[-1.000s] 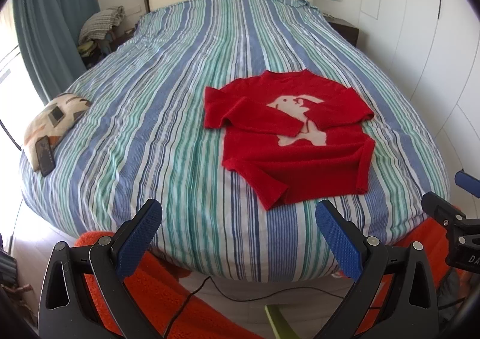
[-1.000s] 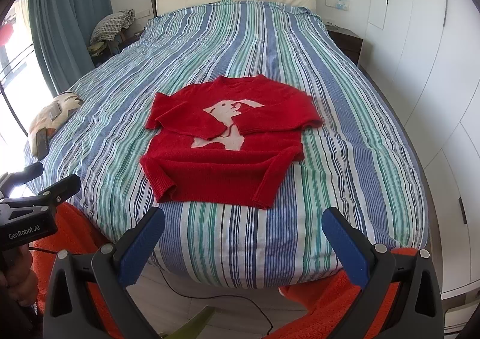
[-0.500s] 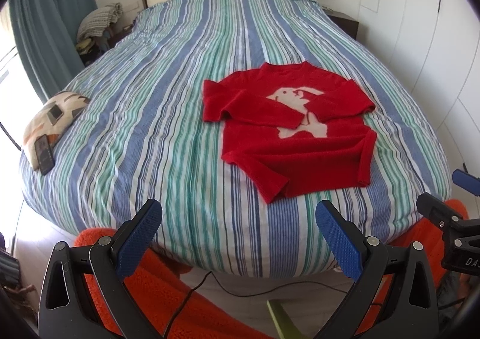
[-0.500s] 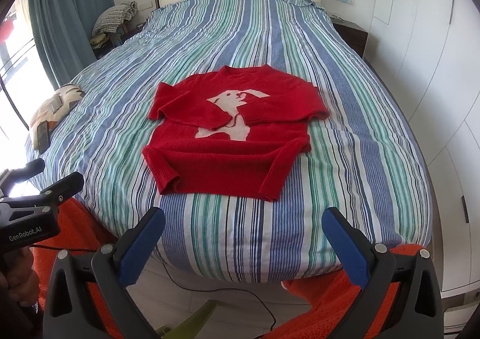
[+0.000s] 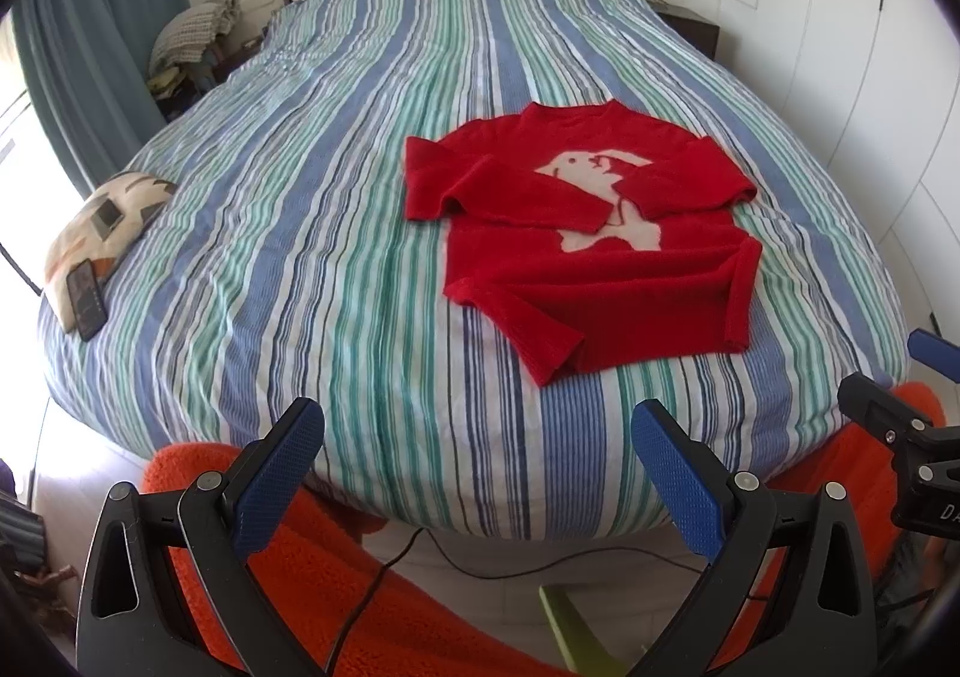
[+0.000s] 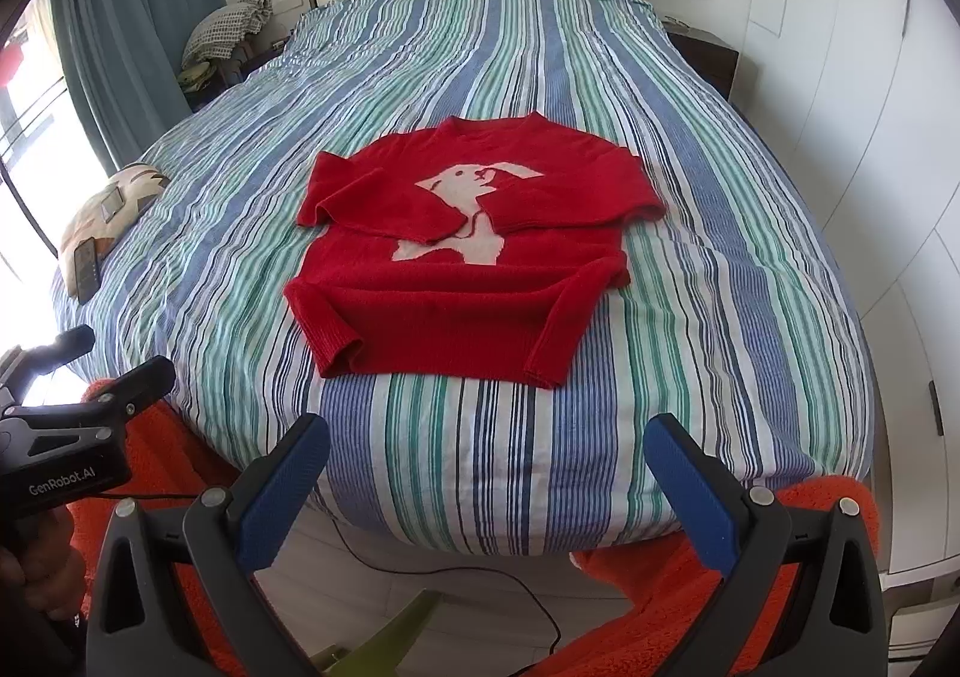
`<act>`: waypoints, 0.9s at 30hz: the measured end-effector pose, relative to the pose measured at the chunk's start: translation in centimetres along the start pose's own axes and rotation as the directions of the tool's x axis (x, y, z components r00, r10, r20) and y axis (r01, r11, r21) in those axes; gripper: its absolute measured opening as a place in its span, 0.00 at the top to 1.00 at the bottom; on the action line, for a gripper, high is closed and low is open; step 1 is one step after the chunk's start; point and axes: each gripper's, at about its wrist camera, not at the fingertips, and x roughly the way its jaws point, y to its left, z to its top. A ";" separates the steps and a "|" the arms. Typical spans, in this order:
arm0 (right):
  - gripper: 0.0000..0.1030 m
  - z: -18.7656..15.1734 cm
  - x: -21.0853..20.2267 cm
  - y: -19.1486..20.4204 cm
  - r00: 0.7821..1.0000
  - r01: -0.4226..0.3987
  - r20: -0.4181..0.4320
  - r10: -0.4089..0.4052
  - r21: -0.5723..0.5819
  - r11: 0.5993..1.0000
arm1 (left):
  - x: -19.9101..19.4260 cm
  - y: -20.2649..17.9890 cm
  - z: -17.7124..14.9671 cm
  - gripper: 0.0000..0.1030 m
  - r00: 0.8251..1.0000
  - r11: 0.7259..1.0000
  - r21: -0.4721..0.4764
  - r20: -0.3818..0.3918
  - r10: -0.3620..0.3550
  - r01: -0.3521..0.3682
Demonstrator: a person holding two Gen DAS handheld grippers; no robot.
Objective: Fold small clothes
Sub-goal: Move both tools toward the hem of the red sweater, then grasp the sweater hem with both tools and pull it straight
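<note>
Both grippers have edged closer to the bed since a second ago, so the red sweater (image 5: pixel 594 233) now sits lower and larger in each view. It lies flat on the striped bedspread (image 5: pixel 300 233) near the foot of the bed, sleeves folded across a white animal figure, possibly a dog. The left gripper (image 5: pixel 477 473) is spread wide, holding nothing, above the edge of the bed and an orange rug (image 5: pixel 336 581). The right gripper (image 6: pixel 489 485) is equally wide apart and empty, touching nothing. A phone (image 5: pixel 86 298) rests on a patterned cushion (image 5: pixel 105 221) at the bed's left side.
</note>
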 end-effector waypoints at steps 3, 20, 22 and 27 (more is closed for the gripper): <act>0.00 0.1 0.0 -0.6 1.000 0.015 0.008 -0.015 0.009 1.000 | 1.0 1.4 -0.3 0.01 1.000 0.999 -0.041 -0.022 -0.004 0.003; 0.06 1.7 17.9 -8.8 0.986 -0.128 -0.070 0.151 0.253 0.959 | 19.7 -0.1 3.4 0.12 0.942 0.960 -0.223 -0.250 -0.222 0.168; 0.54 1.9 21.1 -9.4 0.974 -0.144 -0.129 0.186 0.277 0.950 | 21.3 -0.2 2.9 0.78 0.936 0.967 -0.211 -0.290 -0.201 0.143; 0.91 -1.0 17.3 -13.2 0.951 -0.205 -0.140 0.275 0.380 0.902 | 17.9 3.5 0.5 0.95 0.897 0.932 -0.220 -0.277 -0.344 0.289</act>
